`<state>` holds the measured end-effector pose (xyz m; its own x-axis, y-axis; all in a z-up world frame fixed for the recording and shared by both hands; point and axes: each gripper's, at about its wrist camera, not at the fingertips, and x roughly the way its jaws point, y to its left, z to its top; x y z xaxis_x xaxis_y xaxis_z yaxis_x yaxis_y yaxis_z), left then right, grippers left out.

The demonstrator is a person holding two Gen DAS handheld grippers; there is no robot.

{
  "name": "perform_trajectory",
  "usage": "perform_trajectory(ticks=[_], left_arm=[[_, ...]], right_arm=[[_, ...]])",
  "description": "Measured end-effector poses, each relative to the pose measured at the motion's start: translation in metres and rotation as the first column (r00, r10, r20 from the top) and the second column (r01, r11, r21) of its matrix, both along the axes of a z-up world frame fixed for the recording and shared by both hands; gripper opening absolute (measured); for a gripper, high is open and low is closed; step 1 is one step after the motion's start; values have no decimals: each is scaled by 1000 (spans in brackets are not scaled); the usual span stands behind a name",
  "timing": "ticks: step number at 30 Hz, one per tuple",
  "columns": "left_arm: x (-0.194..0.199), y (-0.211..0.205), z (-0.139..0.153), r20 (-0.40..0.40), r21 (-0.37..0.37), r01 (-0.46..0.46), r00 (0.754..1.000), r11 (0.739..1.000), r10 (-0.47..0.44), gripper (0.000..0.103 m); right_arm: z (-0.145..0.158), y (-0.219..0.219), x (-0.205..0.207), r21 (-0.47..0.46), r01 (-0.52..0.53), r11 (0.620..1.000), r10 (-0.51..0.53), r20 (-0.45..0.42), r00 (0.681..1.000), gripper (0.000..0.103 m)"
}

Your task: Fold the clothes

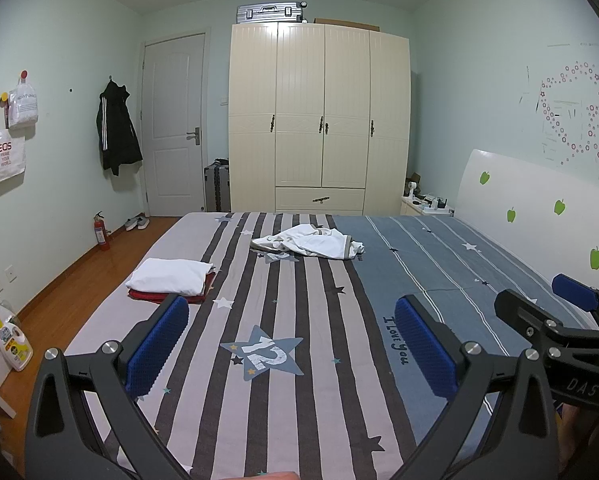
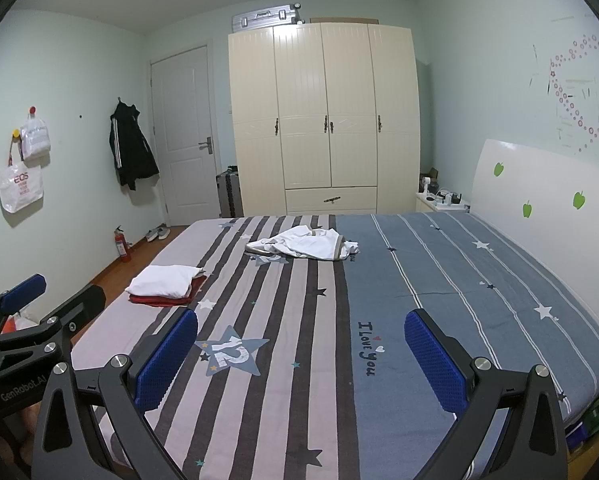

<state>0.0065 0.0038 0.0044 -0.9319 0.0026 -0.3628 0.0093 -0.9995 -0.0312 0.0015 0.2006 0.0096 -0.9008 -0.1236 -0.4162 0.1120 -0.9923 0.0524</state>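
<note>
**Obs A:** Striped bedsheet [image 1: 283,420] fills the foreground, wardrobe [image 1: 319,120] at the back wall. Both tools hang over the near edge of the bed, side by side.

**Obs B:** State of the tools?

**Obs A:** Left gripper [image 1: 291,344]: jaws spread wide, nothing between the blue pads [image 1: 157,346], nothing touched. Right gripper [image 2: 301,354]: same, fully released, pads clear of the sheet. Each sees the other's fingers at the edge of its own view.

**Obs B:** Where is the work?

**Obs A:** Crumpled white shirt [image 1: 307,242] lies well ahead of both tools, roughly centred between them, at the far side of the bed where the stripes meet the blue half. Folded stack [image 1: 169,280], a white piece on top of a red one, sits ahead and to the left of the left gripper, much nearer than the shirt.

**Obs B:** Step in hand?

**Obs A:** Judgement: between garments. The stack looks finished; the white shirt is not yet started. Next move calls for a long reach forward with both tools, then pinching two edges or shoulders to drag it nearer and spread it flat. Which way the shirt faces cannot be read from here; too bunched.
</note>
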Motion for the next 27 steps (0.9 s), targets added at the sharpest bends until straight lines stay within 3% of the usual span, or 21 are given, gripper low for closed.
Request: perform_trajectory(ticks=[17, 27], left_arm=[[0, -2, 0, 2, 5, 1, 1000, 1000, -1, 102], [-20, -6, -21, 21, 22, 9, 1000, 1000, -9, 102]], right_arm=[[-1, 0, -1, -3, -1, 1000, 1, 2, 1000, 103], [-22, 2, -18, 0, 4, 1000, -4, 32, 999, 103]])
